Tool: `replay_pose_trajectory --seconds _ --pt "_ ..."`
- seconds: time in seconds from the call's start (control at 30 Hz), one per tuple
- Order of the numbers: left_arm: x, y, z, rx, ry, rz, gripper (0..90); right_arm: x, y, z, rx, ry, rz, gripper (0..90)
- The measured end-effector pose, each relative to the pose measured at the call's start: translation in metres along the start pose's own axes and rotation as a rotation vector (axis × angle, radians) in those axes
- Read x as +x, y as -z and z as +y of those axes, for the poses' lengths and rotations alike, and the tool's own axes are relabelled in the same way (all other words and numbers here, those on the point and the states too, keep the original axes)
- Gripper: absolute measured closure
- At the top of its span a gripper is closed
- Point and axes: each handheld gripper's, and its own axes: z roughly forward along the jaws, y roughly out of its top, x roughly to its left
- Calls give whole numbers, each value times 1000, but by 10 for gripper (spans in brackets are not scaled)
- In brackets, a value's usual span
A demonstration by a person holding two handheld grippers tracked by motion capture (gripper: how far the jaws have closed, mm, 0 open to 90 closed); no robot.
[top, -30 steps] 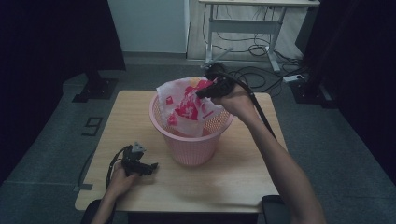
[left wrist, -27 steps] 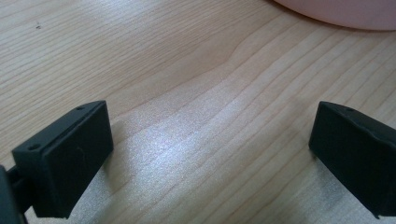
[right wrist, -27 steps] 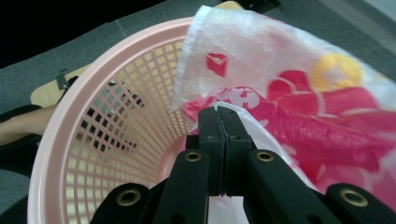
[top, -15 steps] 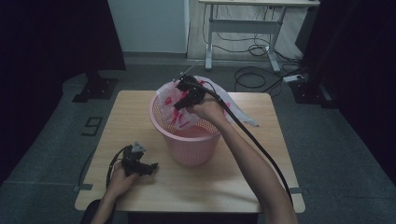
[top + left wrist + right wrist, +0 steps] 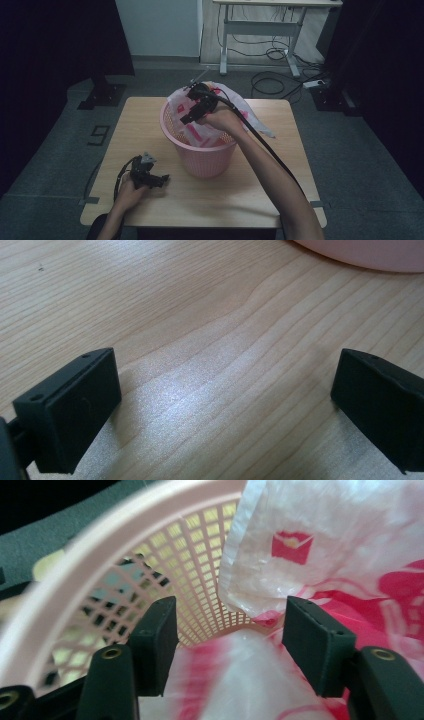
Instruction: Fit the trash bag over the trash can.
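A pink mesh basket (image 5: 205,160) stands mid-table, lined with a white plastic bag (image 5: 250,112) printed in red. One flap of the bag hangs over the basket's right rim. My right gripper (image 5: 192,112) hovers over the far left part of the basket's mouth, pointing down inside. Its jaws have just been opening; in the right gripper view (image 5: 230,635) they stand apart with crumpled bag (image 5: 325,530) between and beyond them, the pads not pressing on it, and the basket wall (image 5: 125,555) to the left. My left gripper (image 5: 162,179) rests open on the table (image 5: 225,405) at the front left.
The wooden table (image 5: 150,115) has bare room left of and in front of the basket. The basket's foot (image 5: 370,250) is just ahead of the left gripper. A cable trails from the right gripper along the forearm. A desk and cables stand on the floor behind.
My right gripper moved from the basket's far right rim leftward and down over its mouth, and its jaws opened. The left hand stayed put.
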Motion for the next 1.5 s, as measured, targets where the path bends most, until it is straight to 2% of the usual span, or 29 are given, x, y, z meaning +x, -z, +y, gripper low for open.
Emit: replay_pose_trajectory --seconds 0.07,0.1,0.13,0.23,0.37,0.43,0.5,0.67,0.73,0.77,0.8,0.9,0.97,1.07,1.1,1.13,1.2,1.23,1.27,1.37,1.4,1.43,1.47,1.5 --pt "0 0 0 0 0 0 0 -1 16 0 -12 4 -25 362" --pt "0 0 0 0 0 0 0 -1 16 0 -12 4 -25 362" --pt "0 0 0 0 -1 1 0 -4 32 1 -34 1 -50 362" --pt "0 0 0 0 0 1 0 -15 52 -1 -83 -27 -88 374" --pt "0 0 0 0 -1 1 0 -33 62 -5 -92 -71 -174 365" --pt "0 0 0 0 -1 1 0 -43 57 -7 -78 -102 -194 351" --pt "0 0 0 0 -1 1 0 -48 43 -9 -70 -131 -181 321" --pt "0 0 0 0 -1 1 0 -54 -12 -14 28 -153 -148 289" --pt "0 0 0 0 0 0 0 -56 -27 -16 65 -159 -157 275" --pt "0 0 0 0 0 0 0 -56 -27 -16 65 -159 -157 275" --pt "0 0 0 0 -1 1 0 -58 -41 -20 99 -170 -151 265" --pt "0 0 0 0 -1 1 0 -57 -46 -23 131 -159 -131 256" --pt "0 0 0 0 0 1 0 -53 -37 -20 99 -143 -105 264" --pt "0 0 0 2 -4 -3 0 -44 -12 -13 24 -115 -73 277" --pt "0 0 0 2 -4 -3 0 -44 -12 -13 24 -115 -73 277" --pt "0 0 0 2 -4 -3 0 -41 7 -9 -6 -94 -90 282" --pt "0 0 0 2 -4 -3 0 -42 24 -5 -34 -88 -117 292" --pt "0 0 0 2 -4 -3 0 -42 24 -5 -34 -88 -117 292" --pt "0 0 0 2 -4 -2 0 -48 40 -3 -60 -84 -170 304" --pt "0 0 0 2 -4 -2 0 -61 51 -6 -64 -105 -255 315" --pt "0 0 0 2 -4 -2 0 -61 51 -6 -64 -105 -255 315" --pt "0 0 0 2 -4 -3 0 -68 52 -8 -50 -111 -297 315" --pt "0 0 0 2 -4 -2 0 -82 51 -14 -11 -126 -376 315" --pt "0 0 0 2 -4 -3 0 -87 49 -17 -1 -131 -392 318"
